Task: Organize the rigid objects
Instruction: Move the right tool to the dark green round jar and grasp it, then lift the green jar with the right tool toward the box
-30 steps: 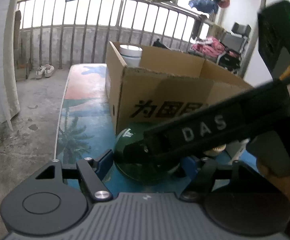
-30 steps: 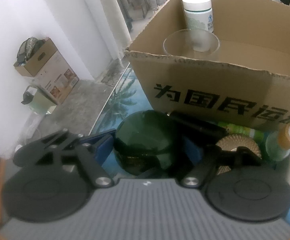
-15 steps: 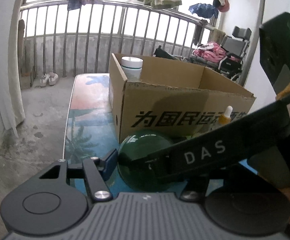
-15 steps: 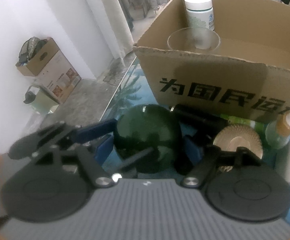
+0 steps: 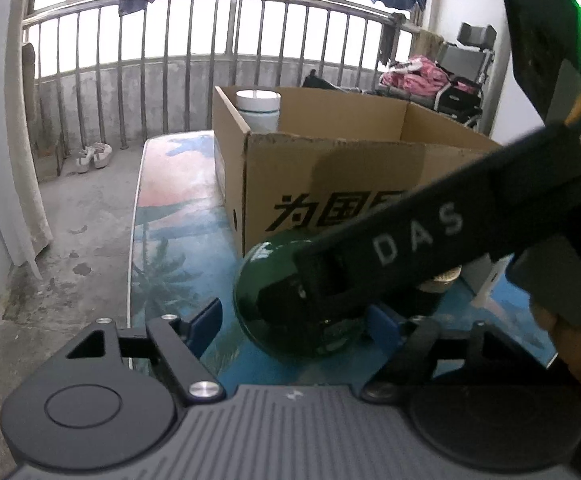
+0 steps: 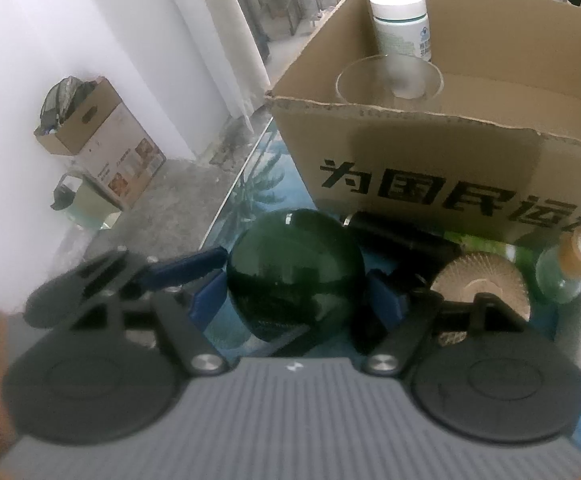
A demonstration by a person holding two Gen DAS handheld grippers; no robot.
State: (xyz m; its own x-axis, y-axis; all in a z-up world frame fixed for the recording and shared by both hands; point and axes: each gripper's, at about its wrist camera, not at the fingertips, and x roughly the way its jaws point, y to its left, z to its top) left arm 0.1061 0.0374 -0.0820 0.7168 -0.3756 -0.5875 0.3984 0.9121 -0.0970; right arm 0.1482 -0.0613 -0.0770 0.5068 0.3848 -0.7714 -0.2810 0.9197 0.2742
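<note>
The green bowl is clamped in the right claw; the cardboard box lies just beyond, farther. The left claw is held apart.

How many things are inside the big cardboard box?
2: a white-capped bottle standing at the cardboard box's back corner, and a clear glass bowl just in front of it. The near wall may hide more.

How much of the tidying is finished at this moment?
Done: the white jar and the clear bowl are in the cardboard box. In hand: the right hand-held gripper clamps the green bowl. Left: the round brush and the spray bottle.
</note>
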